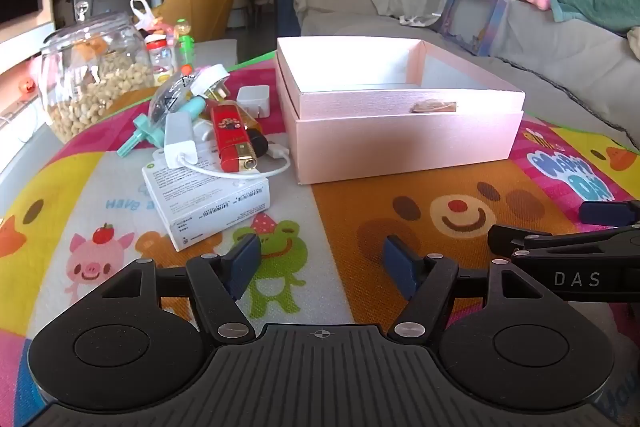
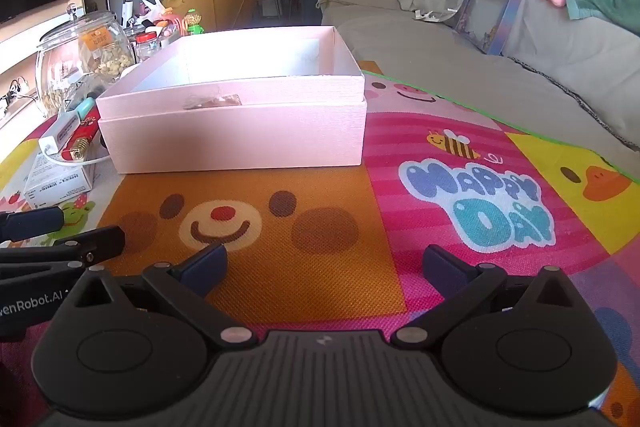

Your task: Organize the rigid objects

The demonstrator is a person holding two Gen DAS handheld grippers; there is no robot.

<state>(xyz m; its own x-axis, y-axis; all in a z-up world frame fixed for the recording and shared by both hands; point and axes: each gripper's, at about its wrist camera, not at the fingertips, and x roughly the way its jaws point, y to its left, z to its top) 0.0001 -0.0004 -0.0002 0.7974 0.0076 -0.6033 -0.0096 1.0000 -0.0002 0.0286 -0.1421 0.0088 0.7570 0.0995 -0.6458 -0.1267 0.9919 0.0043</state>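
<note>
An open pink box stands on the cartoon mat; it also shows in the right wrist view. Its inside looks empty. Left of it lies a pile: a flat white carton, a red lighter, a white charger with cable, a white plug adapter, a teal plastic piece. My left gripper is open and empty, low over the mat in front of the pile and box. My right gripper is open and empty, in front of the box.
A glass jar of nuts and small bottles stand behind the pile. A grey sofa with plush toys runs along the right. The mat's green edge lies at the right. The right gripper's fingers show at the left view's right edge.
</note>
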